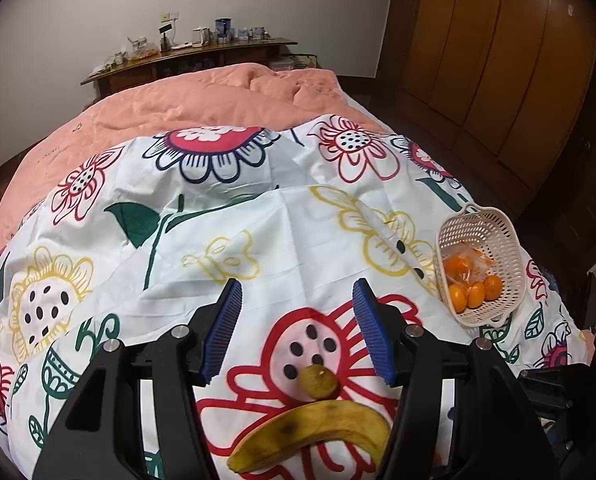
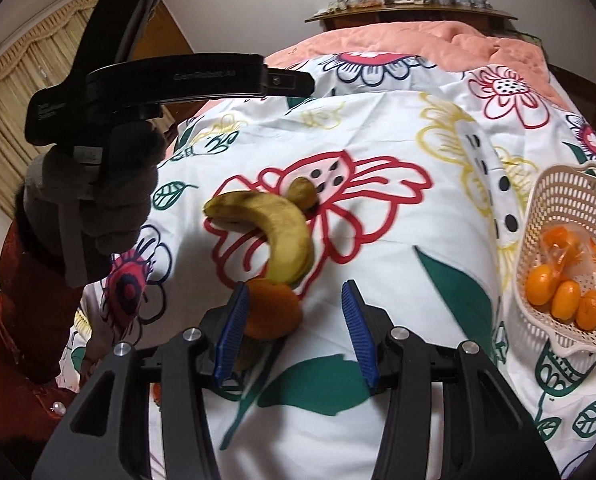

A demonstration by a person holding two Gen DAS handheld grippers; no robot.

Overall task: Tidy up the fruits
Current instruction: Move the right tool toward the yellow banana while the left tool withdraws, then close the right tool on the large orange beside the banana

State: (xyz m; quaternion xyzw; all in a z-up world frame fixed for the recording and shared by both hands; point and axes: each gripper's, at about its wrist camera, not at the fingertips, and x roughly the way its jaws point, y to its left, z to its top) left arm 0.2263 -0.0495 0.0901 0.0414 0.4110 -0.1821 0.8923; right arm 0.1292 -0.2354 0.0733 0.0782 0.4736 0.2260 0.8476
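A spotted yellow banana point(image 1: 310, 432) lies on the flowered cloth just below my open left gripper point(image 1: 297, 292), which has nothing between its fingers. A small brownish-green fruit point(image 1: 318, 382) sits right behind the banana. In the right wrist view the banana point(image 2: 273, 232) curves toward my right gripper point(image 2: 293, 288), with the small fruit point(image 2: 302, 194) at its far end. This gripper is open. A loose orange point(image 2: 271, 312) lies on the cloth against its left finger, well clear of the right pad. A white basket point(image 2: 570, 200) at the right holds several oranges point(image 2: 566, 300).
The basket point(image 1: 494, 216) stands near the cloth's right edge, with a plastic bag point(image 1: 470, 258) among its oranges point(image 1: 476, 292). A gloved hand point(image 2: 109, 200) holds the left gripper's black body point(image 2: 177, 80) at upper left. A pink quilt point(image 1: 201, 96), a cluttered shelf point(image 1: 185, 54) and wooden wardrobes point(image 1: 498, 40) lie beyond.
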